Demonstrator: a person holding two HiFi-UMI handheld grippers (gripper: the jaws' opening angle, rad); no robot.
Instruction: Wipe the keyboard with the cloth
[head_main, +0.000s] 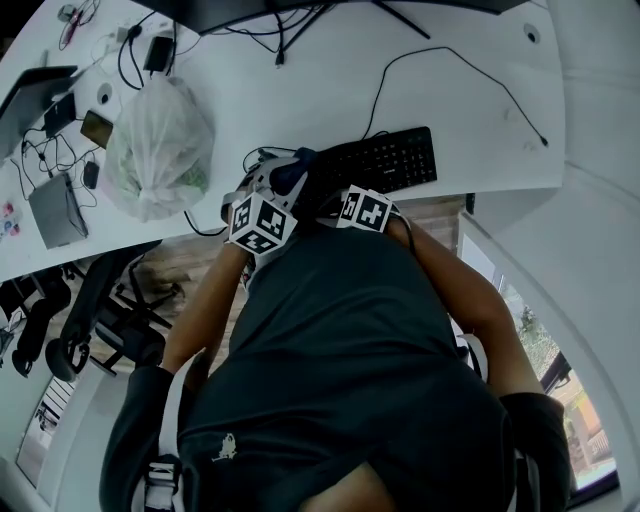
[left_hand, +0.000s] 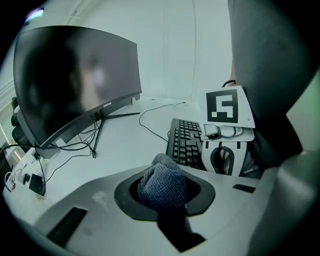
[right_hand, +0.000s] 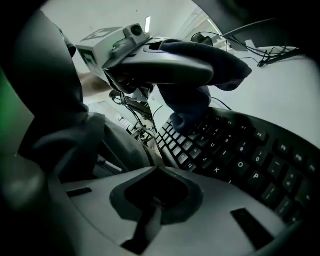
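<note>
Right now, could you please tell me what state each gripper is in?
The left gripper is shut on the cloth.
The right gripper is shut, with nothing between its jaws.

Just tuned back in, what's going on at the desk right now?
A person is working at the white desk with a gripper in each hand. The left gripper is shut on a blue-grey cloth, which hangs at the left end of the black keyboard, on the keys or just above them. The right gripper is shut with nothing in it, close beside the left one at the keyboard's near side.
</note>
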